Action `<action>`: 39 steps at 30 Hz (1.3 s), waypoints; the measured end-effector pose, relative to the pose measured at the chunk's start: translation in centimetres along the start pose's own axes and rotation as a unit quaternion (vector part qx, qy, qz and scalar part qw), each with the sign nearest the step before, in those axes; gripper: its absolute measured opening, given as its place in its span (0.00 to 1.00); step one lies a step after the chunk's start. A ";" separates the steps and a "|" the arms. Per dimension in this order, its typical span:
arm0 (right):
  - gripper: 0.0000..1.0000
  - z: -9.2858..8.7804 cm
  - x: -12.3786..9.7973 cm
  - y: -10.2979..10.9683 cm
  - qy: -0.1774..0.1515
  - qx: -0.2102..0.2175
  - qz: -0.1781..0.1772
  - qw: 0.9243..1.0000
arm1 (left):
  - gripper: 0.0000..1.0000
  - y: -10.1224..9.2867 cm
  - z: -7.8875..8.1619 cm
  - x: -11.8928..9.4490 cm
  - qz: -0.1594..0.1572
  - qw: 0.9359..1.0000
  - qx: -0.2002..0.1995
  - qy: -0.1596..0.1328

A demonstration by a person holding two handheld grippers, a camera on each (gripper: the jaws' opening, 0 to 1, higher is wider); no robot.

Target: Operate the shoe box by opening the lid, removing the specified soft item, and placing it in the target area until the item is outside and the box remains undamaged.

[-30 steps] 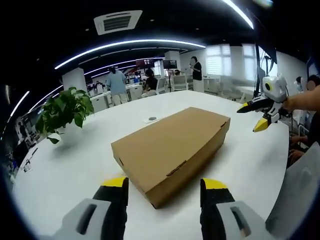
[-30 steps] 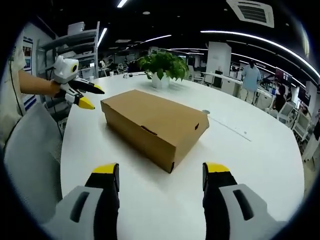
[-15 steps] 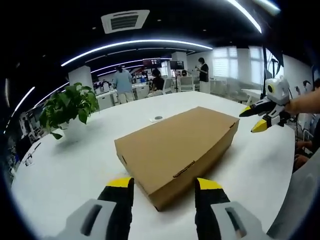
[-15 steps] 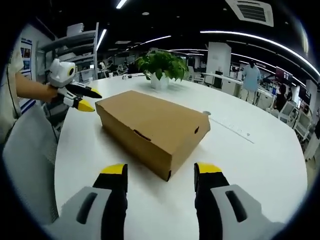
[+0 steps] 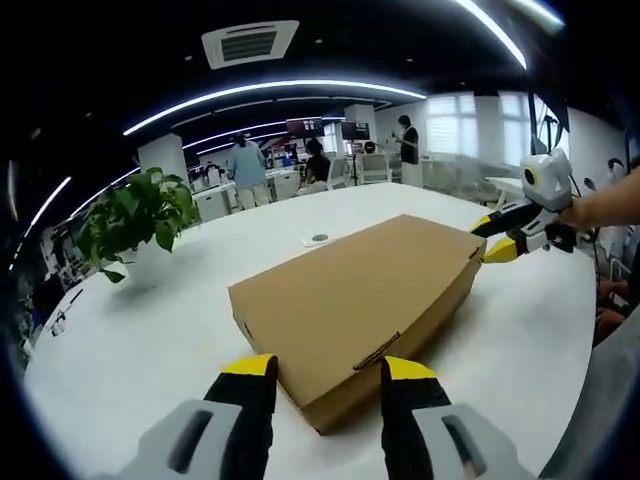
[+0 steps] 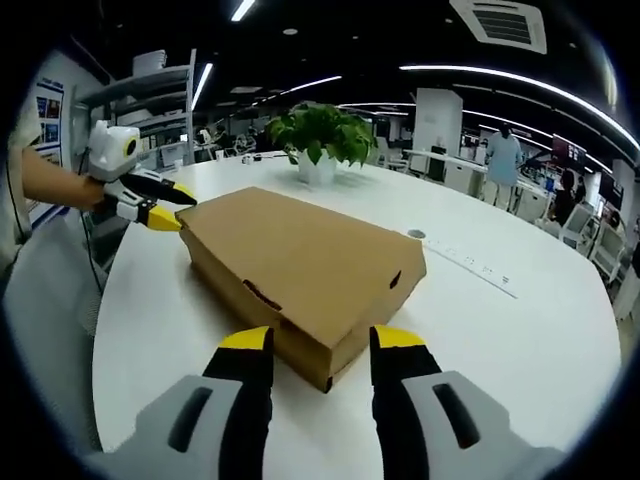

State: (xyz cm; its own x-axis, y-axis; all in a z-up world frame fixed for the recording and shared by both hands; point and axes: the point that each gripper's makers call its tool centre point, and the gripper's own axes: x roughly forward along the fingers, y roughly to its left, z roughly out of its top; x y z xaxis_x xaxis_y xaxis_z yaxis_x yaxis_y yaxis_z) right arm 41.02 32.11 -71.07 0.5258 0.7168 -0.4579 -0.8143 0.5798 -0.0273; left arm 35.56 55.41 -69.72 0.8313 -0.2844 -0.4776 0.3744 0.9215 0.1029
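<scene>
A shut brown cardboard shoe box [image 5: 360, 290] lies on the white round table [image 5: 150, 330], with a tab slot in its long side. My left gripper [image 5: 328, 368] is open, its yellow-tipped jaws straddling the box's near corner. In the left gripper view my right gripper [image 5: 492, 238] comes in from the right, held by a hand, with its tips at the far corner of the box. In the right gripper view the same box [image 6: 300, 255] runs away from my open right gripper [image 6: 322, 338], and the left gripper [image 6: 175, 208] touches its far left corner.
A potted green plant [image 5: 135, 215] stands on the table beyond the box, also seen as the plant [image 6: 320, 135]. A small round disc [image 5: 319, 238] lies on the tabletop. A grey chair [image 6: 50, 300] stands at the table's edge. People stand at desks far behind.
Both grippers have closed in on the box from opposite ends. Their jaws have narrowed somewhat. The box itself has stayed shut and in place.
</scene>
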 end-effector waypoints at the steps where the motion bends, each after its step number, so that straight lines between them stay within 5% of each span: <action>1: 0.34 0.0 0.2 0.1 0.001 0.002 0.000 1.000 | 0.42 0.0 0.0 0.0 0.000 1.000 0.001 0.000; 39: 0.39 -0.2 0.5 0.5 -0.006 0.030 -0.037 0.999 | 0.48 0.4 -0.8 0.2 0.017 0.999 -0.018 0.020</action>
State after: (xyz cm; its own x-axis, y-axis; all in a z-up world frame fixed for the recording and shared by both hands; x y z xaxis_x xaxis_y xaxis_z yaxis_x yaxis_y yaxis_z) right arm 40.81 32.71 -71.46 0.5868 0.6759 -0.4459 -0.7572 0.6531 -0.0066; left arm 35.60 55.89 -70.45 0.8261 -0.2422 -0.5088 0.3298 0.9399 0.0881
